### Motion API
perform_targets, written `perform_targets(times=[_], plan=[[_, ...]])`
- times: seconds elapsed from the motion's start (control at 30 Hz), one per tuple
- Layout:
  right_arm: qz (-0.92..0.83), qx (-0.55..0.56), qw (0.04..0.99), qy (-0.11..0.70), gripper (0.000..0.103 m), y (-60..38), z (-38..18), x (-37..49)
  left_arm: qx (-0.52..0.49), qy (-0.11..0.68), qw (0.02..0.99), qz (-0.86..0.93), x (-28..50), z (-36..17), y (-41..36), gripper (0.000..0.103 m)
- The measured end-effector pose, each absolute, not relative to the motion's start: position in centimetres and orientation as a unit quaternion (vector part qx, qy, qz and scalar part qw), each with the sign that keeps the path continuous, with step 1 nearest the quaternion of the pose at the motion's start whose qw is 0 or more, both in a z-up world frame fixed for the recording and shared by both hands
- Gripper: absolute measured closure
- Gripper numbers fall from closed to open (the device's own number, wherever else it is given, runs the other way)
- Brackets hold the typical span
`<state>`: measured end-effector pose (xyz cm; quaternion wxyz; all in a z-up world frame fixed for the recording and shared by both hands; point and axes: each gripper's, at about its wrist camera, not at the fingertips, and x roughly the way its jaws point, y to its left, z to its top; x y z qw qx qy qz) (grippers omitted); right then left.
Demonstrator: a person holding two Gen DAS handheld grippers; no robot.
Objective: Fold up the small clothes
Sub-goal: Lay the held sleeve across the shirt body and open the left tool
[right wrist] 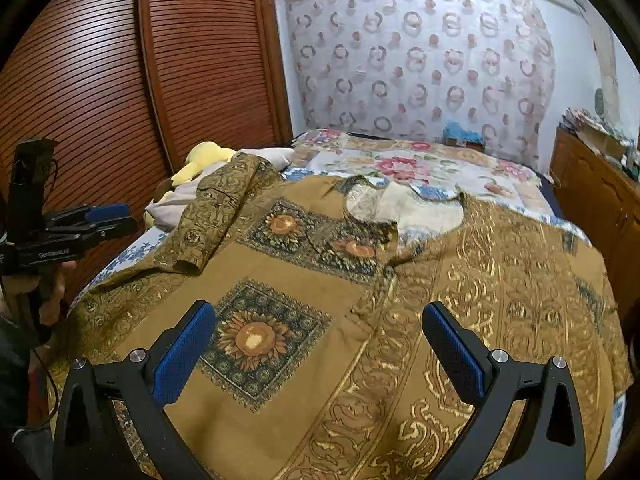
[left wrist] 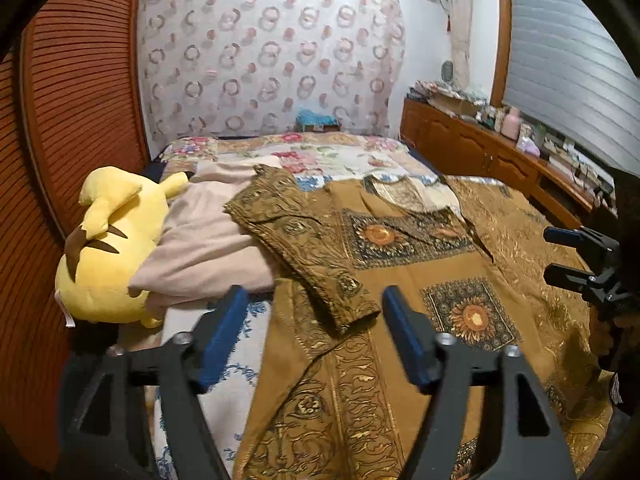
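A brown and gold patterned garment (left wrist: 420,276) with sunflower squares lies spread face up on the bed; it also shows in the right wrist view (right wrist: 360,288). Its left sleeve (left wrist: 304,248) is folded in across the body, cuff toward me; it shows too in the right wrist view (right wrist: 216,216). My left gripper (left wrist: 314,320) is open and empty, hovering just above the sleeve cuff. My right gripper (right wrist: 320,340) is open and empty above the garment's lower front. Each gripper appears in the other's view: the right one (left wrist: 576,252) and the left one (right wrist: 108,220).
A yellow plush toy (left wrist: 104,248) and a beige pillow (left wrist: 208,240) lie at the bed's left edge. A slatted wooden wardrobe (right wrist: 120,80) stands on the left. A wooden cabinet (left wrist: 480,152) with clutter runs along the right. The floral bedspread (left wrist: 320,156) extends to the back wall.
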<state>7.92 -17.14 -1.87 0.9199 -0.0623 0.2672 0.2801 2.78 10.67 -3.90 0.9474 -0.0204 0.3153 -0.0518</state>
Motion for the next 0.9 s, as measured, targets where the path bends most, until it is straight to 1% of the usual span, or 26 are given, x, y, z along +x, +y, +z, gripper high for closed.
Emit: perform_targets(times=[0.1, 0.17, 0.4, 0.47, 0.63, 0.9], plan=[[0.290, -0.077, 0.918, 0.259, 0.000, -16.3, -0.9, 8.1, -0.039, 0.302, 0.952, -0.045, 2.1, -3.5, 11.6, 0.022], [0.299, -0.089, 0.916, 0.254, 0.000, -15.6, -0.4, 8.3, -0.045, 0.296, 0.953, -0.042, 1.6, -3.5, 12.2, 0.021], [0.330, -0.128, 0.903, 0.243, 0.001, -11.3, 0.8, 10.2, -0.049, 0.287, 0.956, -0.019, 0.6, -3.5, 13.7, 0.021], [0.343, -0.128, 0.897, 0.249, 0.001, -9.8, 0.7, 11.4, -0.050, 0.284, 0.958, -0.008, 0.2, -3.4, 14.2, 0.021], [0.369, -0.131, 0.879, 0.271, 0.008, -5.8, -0.1, 14.5, -0.062, 0.282, 0.957, 0.009, -0.5, -3.7, 15.9, 0.021], [0.376, -0.170, 0.857, 0.308, 0.009, 0.4, -2.6, 18.3, -0.074, 0.291, 0.954, 0.024, -1.0, -4.8, 17.4, 0.021]])
